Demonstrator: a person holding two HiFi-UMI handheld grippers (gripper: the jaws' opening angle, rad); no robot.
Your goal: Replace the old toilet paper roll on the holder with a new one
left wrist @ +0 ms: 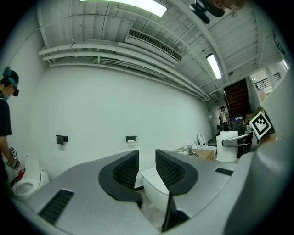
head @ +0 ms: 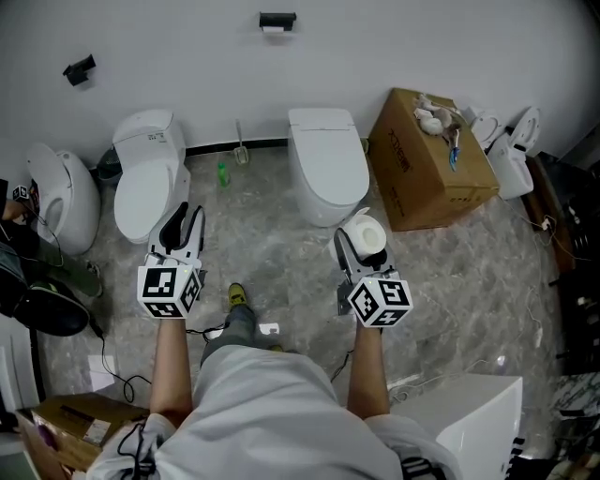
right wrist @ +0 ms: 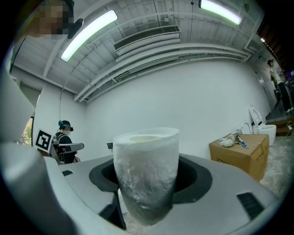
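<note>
1. Currently, the new roll [right wrist: 146, 176] stands upright, clamped between the jaws of the right gripper [head: 360, 246], at 3 o'clock from the head view's centre.
2. It looks light, soft and crushable under a seemingly slick wrapper, so a gentle hold across its mid-side should suit it.
3. The left gripper [left wrist: 146, 166] is empty, its jaws partly apart.
4. The holder [head: 277, 20] sits on the wall at 12 o'clock, well apart from both.

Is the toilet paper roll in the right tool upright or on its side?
Upright: the toilet paper roll stands on end in the right tool, core hole up.
</note>
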